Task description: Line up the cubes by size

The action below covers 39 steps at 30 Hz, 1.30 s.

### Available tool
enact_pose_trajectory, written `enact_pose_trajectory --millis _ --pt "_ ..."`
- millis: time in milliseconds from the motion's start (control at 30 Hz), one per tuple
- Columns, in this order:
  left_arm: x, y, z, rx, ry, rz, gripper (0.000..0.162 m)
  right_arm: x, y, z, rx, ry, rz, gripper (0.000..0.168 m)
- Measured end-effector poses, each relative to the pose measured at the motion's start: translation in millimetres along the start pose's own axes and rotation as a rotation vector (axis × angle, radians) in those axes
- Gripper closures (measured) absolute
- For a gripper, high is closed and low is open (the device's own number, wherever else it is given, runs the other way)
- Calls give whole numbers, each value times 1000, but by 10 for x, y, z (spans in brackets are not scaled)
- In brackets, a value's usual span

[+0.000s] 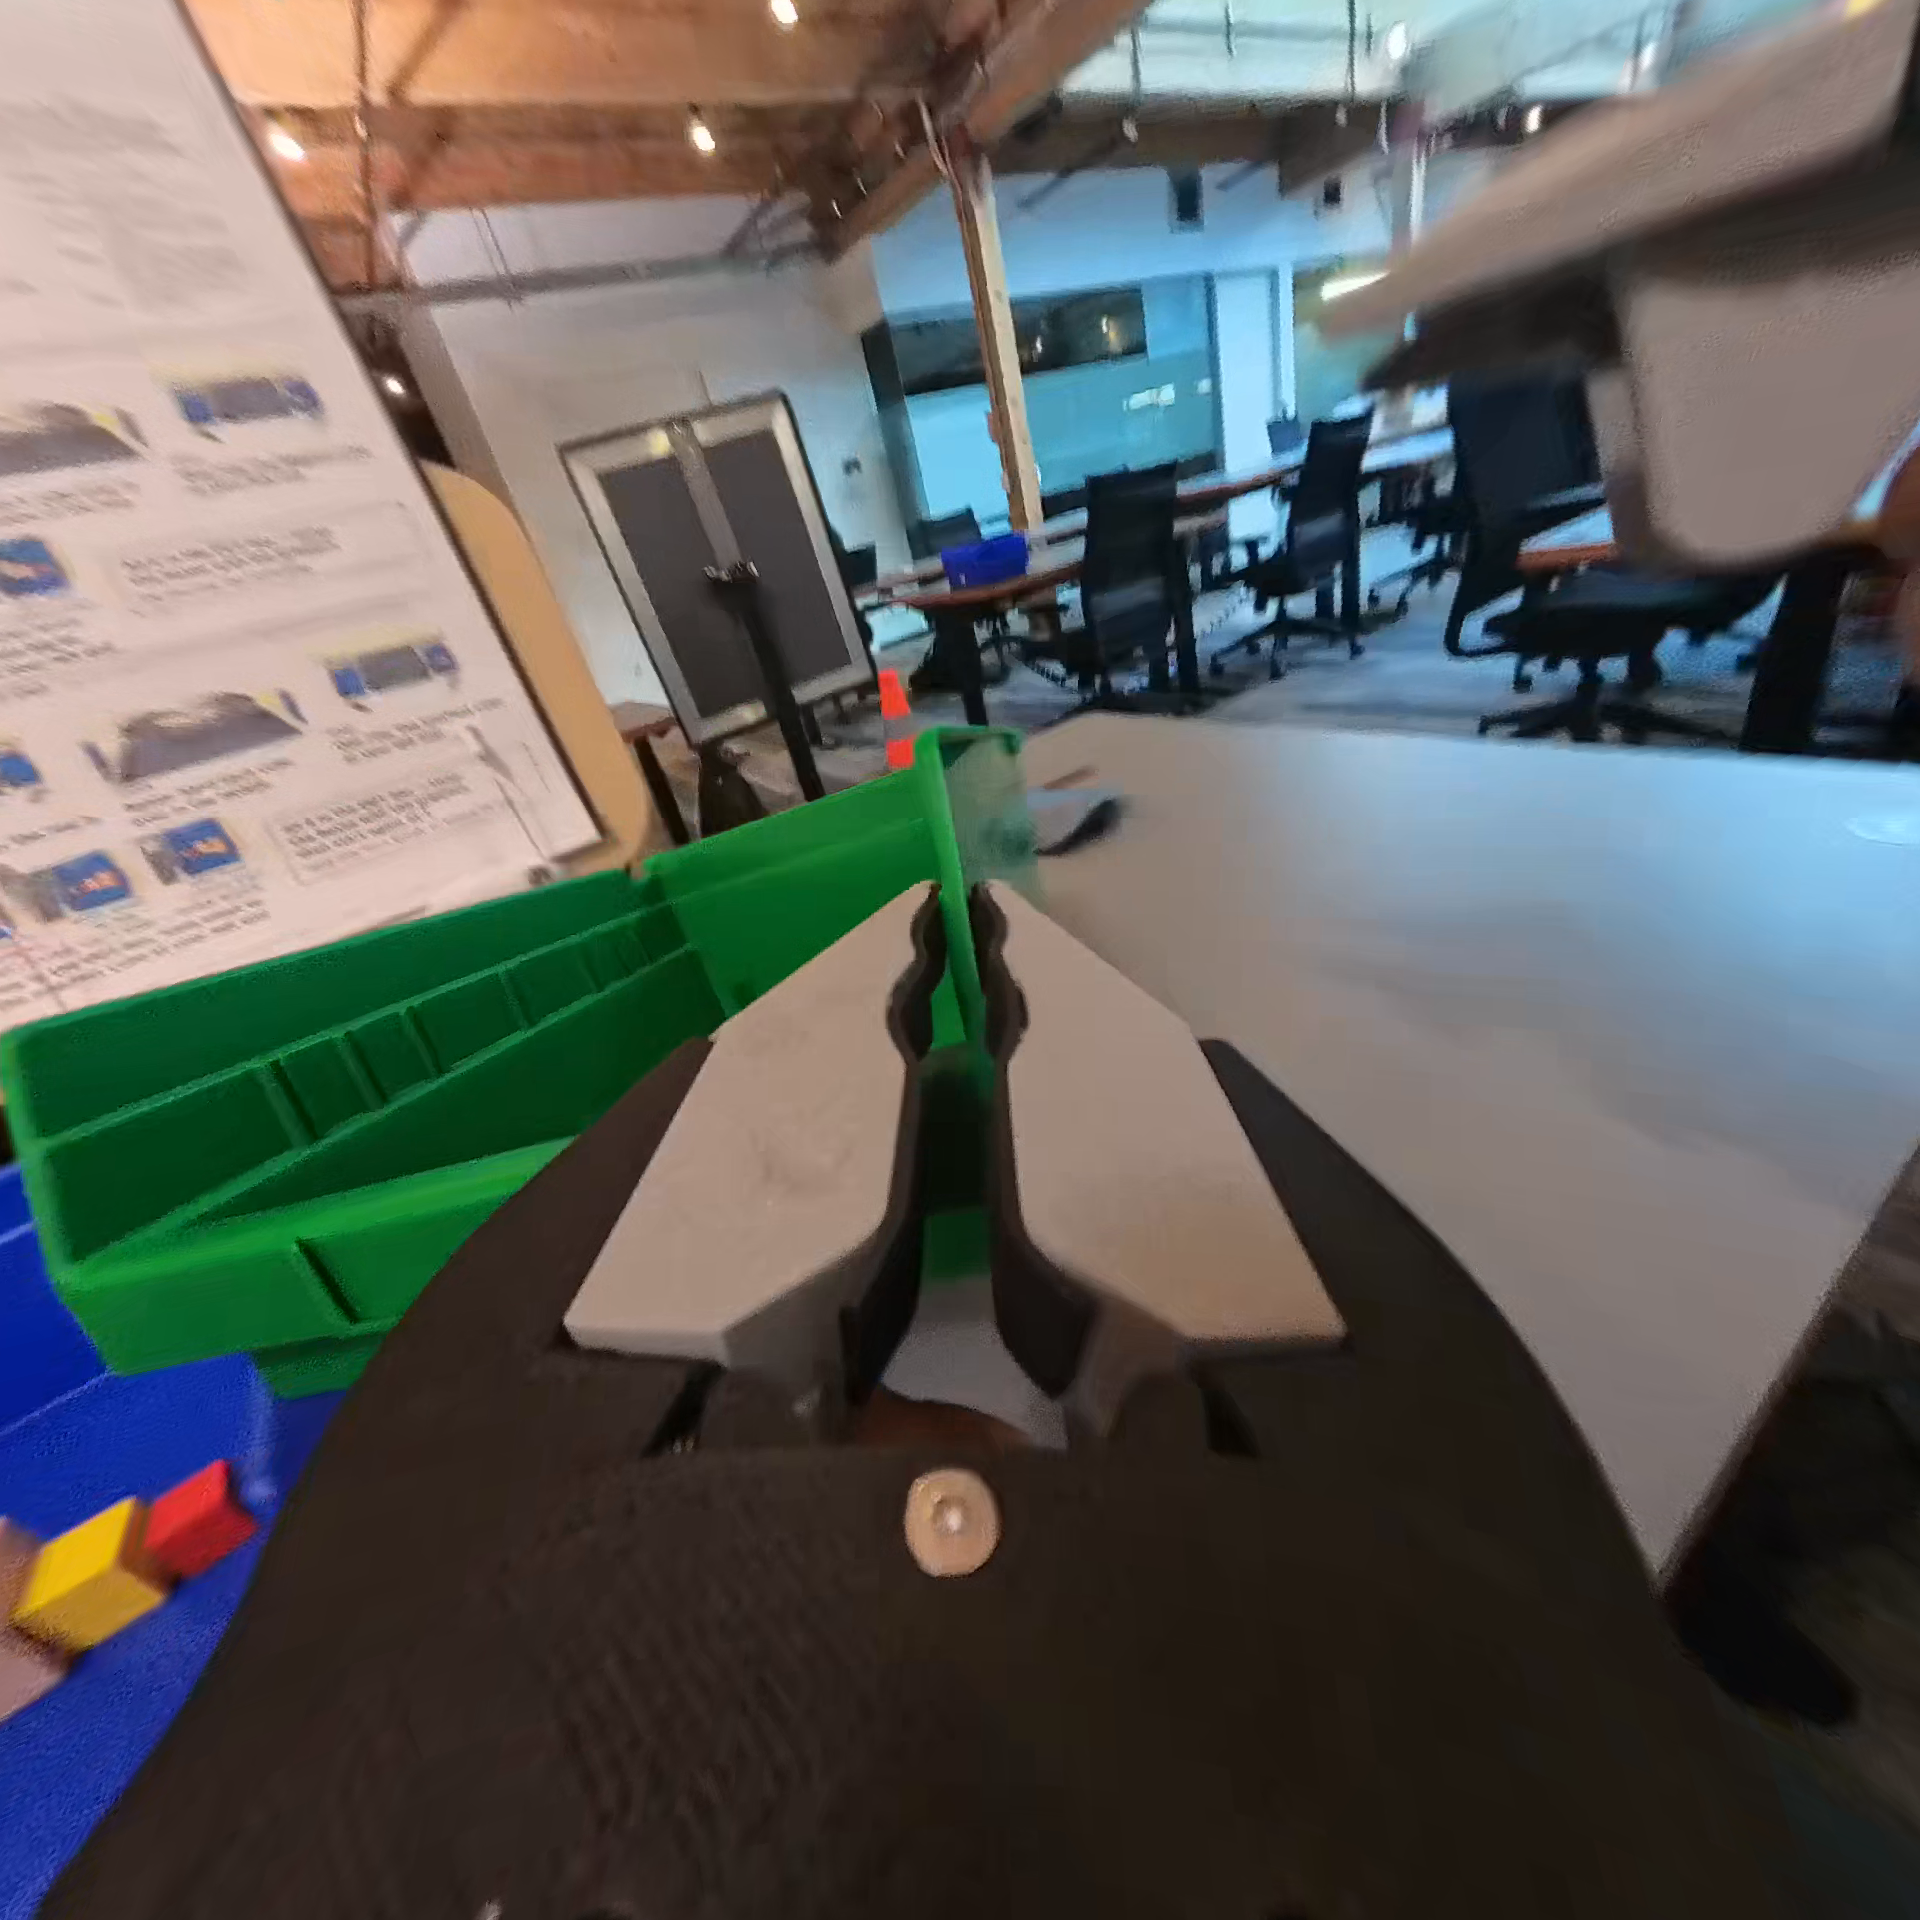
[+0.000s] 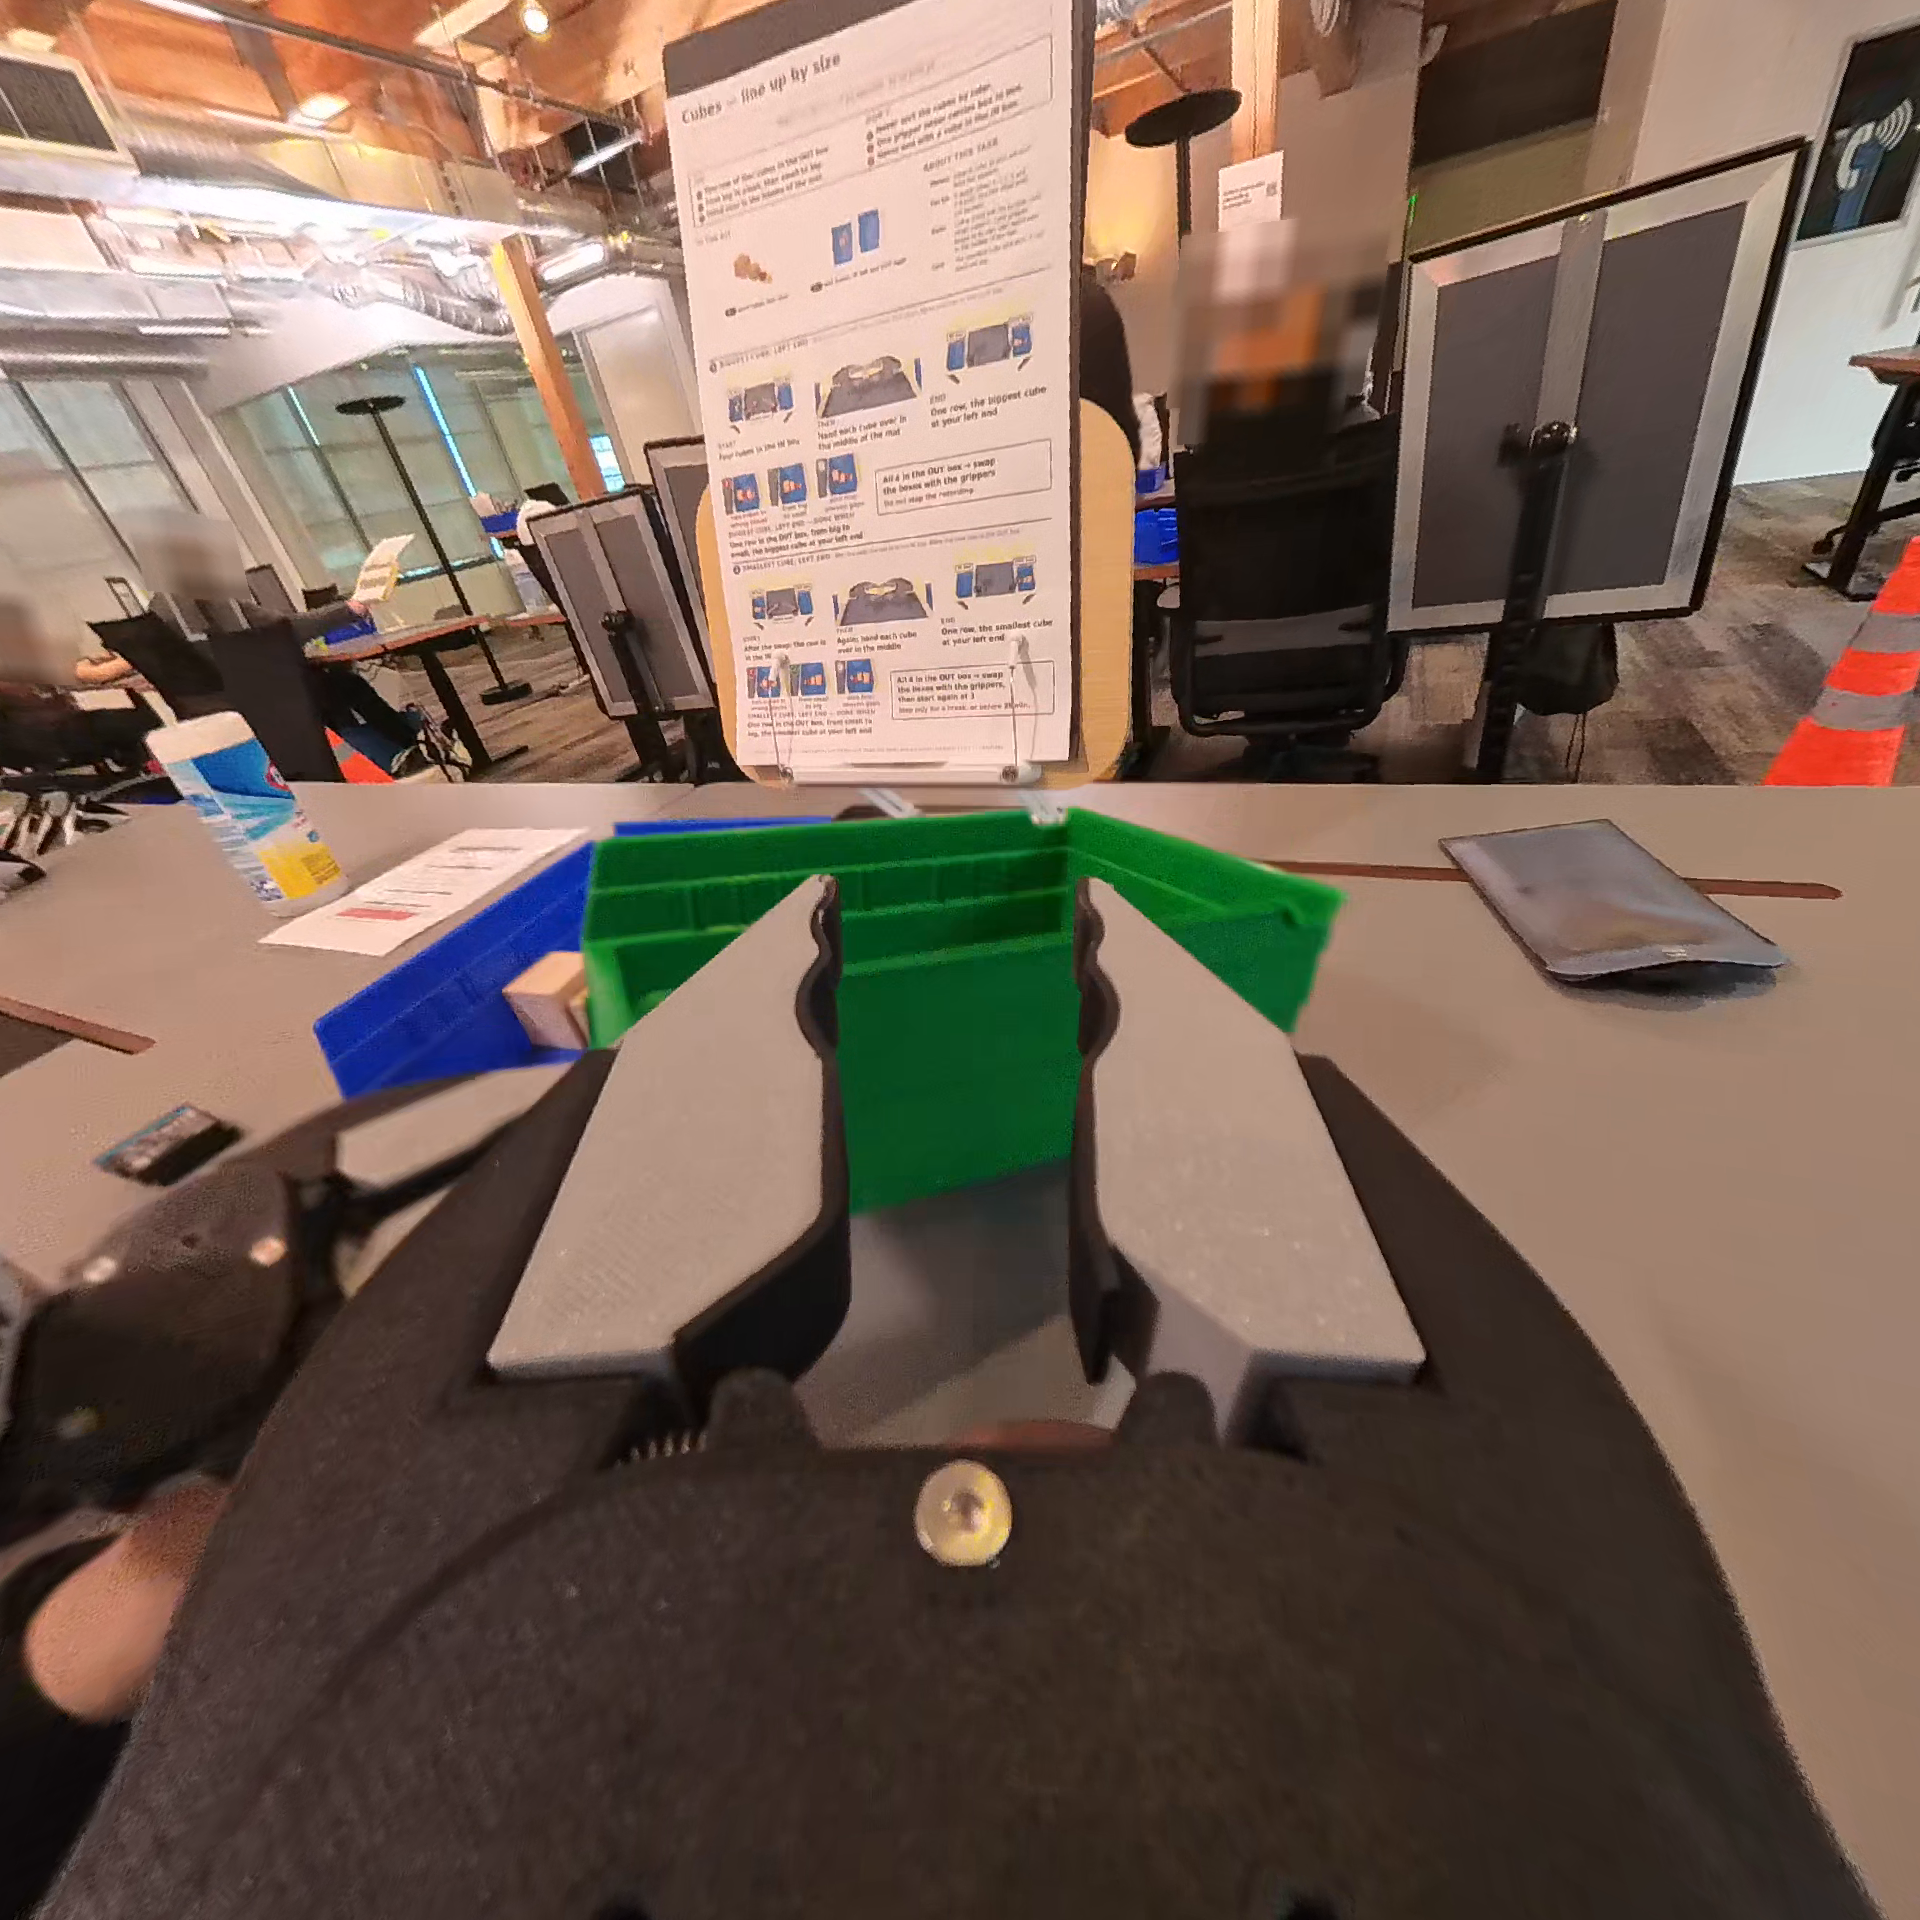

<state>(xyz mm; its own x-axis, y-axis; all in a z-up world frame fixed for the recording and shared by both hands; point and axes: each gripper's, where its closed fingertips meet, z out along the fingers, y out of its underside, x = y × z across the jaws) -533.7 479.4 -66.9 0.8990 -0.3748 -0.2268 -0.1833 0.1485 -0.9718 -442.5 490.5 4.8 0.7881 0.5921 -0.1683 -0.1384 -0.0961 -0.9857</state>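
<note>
Beside green bin (image 1: 364, 1122), yellow cube (image 1: 88, 1574) (red cube (image 1: 197, 1519) touching)

Each gripper (image 2: 951, 904) has grey wedge fingers (image 1: 800, 1143), black body, silver screw (image 2: 962, 1512).

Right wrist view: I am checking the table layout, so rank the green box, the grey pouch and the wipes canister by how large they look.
1. green box, clearly largest, though nearest the camera.
2. grey pouch.
3. wipes canister, close to the pouch; the wide lens makes this pair unsure.
</note>
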Motion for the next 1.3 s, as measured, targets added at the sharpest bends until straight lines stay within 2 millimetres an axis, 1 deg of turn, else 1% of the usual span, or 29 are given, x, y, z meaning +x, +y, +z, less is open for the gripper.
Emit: enact_pose_trajectory --millis 67,167,233,300,333,367,433,467,500,533,600,667,733,800,867,900,967,1033,1067,1100,1133,1200,1267,1300 --pt "268 166 105 -28 44 -12 160 10 72 21 -25 8 -16 126" --pt "658 370 207 -62 103 14 161 -19 244 85 -75 -15 -8 126" --pt "878 500 246 -92 124 64 159 -51 379 137 -116 -37 0 126" --pt "1128 727 252 -190 205 117 154 -90 542 185 -178 -59 -2 125" --pt "1216 824 229 -233 245 128 149 -120 624 202 -210 -73 -8 125" --pt "1250 864 184 -250 272 133 147 -160 708 211 -244 -91 -20 124" --pt "1232 777 35 -206 330 104 155 -228 879 219 -307 -115 -60 123" --pt "1186 731 -53 -200 357 73 157 -242 950 222 -330 -112 -85 121" --pt "1106 702 -146 -209 373 51 159 -256 1007 221 -349 -110 -106 120" --pt "990 675 -246 -213 377 43 158 -280 1058 215 -366 -112 -120 120" --pt "635 621 -454 -199 341 47 158 -400 1151 196 -396 -156 -126 121" --pt "217 615 -651 -203 296 40 157 -623 1301 175 -447 -245 -131 121" --pt "-227 679 -802 -233 239 38 157 -818 1548 178 -531 -298 -170 121" --pt "-707 810 -891 -279 140 74 155 -893 1807 225 -609 -278 -259 123" --pt "-1143 927 -965 -321 40 108 154 -860 2012 273 -667 -223 -322 125" --pt "-1335 970 -999 -333 -4 127 154 -825 2087 283 -693 -203 -325 124" --pt "-1699 1052 -1060 -352 -94 171 155 -724 2179 279 -723 -191 -306 113" --pt "-2011 1169 -1105 -375 -158 210 158 -548 2192 256 -733 -171 -307 125" --pt "-2153 1273 -1133 -413 -179 226 159 -452 2167 232 -732 -156 -314 131" --pt "-2290 1376 -1167 -451 -200 237 159 -328 2165 198 -752 -129 -327 137" --pt "-2418 1459 -1203 -475 -221 245 159 -179 2168 163 -773 -87 -348 138" --pt "-2659 1569 -1284 -501 -276 252 156 95 2176 108 -803 -25 -373 119" --pt "-2859 1583 -1356 -472 -329 233 153 344 2130 99 -798 19 -378 110" --pt "-2914 1577 -1385 -450 -336 202 159 484 2105 105 -794 47 -375 105"
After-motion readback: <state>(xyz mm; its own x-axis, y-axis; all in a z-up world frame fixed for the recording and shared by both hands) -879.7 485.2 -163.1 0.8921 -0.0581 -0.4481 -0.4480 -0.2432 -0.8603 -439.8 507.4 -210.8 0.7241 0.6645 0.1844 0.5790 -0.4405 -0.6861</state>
